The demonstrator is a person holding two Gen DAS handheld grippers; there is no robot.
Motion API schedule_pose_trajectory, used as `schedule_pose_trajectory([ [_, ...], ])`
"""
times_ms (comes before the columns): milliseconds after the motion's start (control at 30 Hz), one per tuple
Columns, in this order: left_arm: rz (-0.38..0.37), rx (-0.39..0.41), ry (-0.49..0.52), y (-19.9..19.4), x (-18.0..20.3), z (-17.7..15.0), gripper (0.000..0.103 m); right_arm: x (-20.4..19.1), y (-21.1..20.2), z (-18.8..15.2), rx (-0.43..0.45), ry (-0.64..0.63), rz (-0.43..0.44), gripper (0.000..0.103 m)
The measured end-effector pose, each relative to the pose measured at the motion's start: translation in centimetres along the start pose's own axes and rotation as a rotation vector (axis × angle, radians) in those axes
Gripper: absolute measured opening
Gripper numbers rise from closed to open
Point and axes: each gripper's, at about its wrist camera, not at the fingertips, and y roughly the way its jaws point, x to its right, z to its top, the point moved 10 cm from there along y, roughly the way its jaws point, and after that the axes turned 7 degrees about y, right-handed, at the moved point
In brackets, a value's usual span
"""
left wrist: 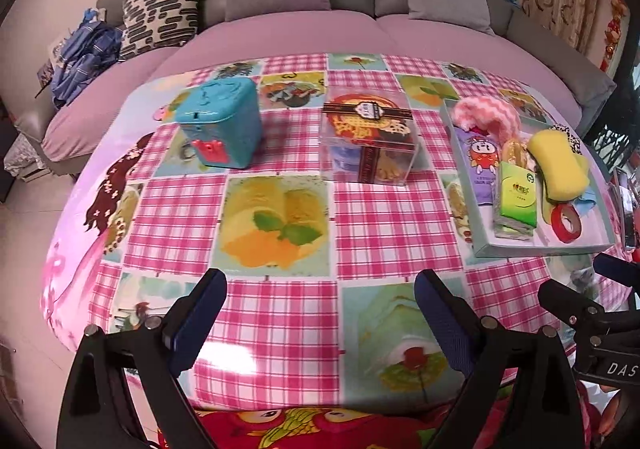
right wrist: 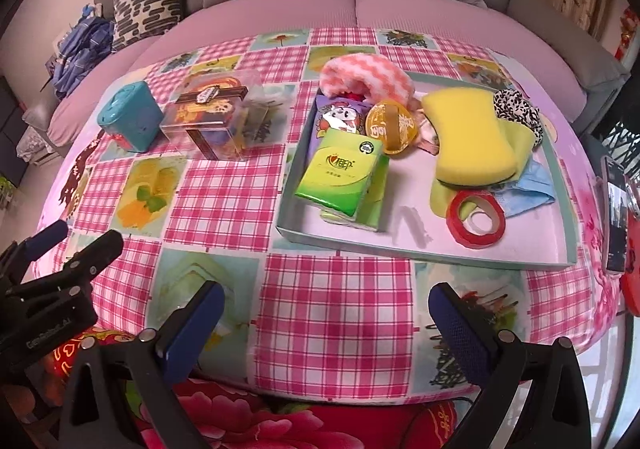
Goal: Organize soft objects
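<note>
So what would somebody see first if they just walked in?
Probably the shallow tray on the right of the checked tablecloth, heaped with a big yellow sponge, a green tissue pack and red tape. On the left stand a teal box and a clear box.

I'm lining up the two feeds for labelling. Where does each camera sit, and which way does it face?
Left wrist: on the left gripper, low at the table's near edge, facing the sofa; ahead are the teal box and clear gift box. Its own open fingers show, with the right gripper at the right edge.
Right wrist: on the right gripper, further right, facing the tray with the yellow sponge and green tissue pack. Its open fingers show, the left gripper at the left edge.
Shared: both boxes, tray, checked tablecloth, sofa.
</note>
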Motion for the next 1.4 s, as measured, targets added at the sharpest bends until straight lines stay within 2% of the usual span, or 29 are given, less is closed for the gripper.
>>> schedule_pose_trajectory([
  [400,0.078,-0.009,0.001,-0.1,-1.4,-1.3,0.095,-0.1,0.7,-0.7,0.042,0.017,-0.016,0.103],
  [767,0.053,-0.037,-0.025,0.5,-1.5,-1.8,0.095,0.4,0.5,-0.5,0.068,0.044,-0.023,0.103],
  [1400,0.068,-0.04,-0.025,0.7,-1.7,-1.8,0.095,0.7,0.3,-0.4,0.084,0.052,-0.03,0.103],
])
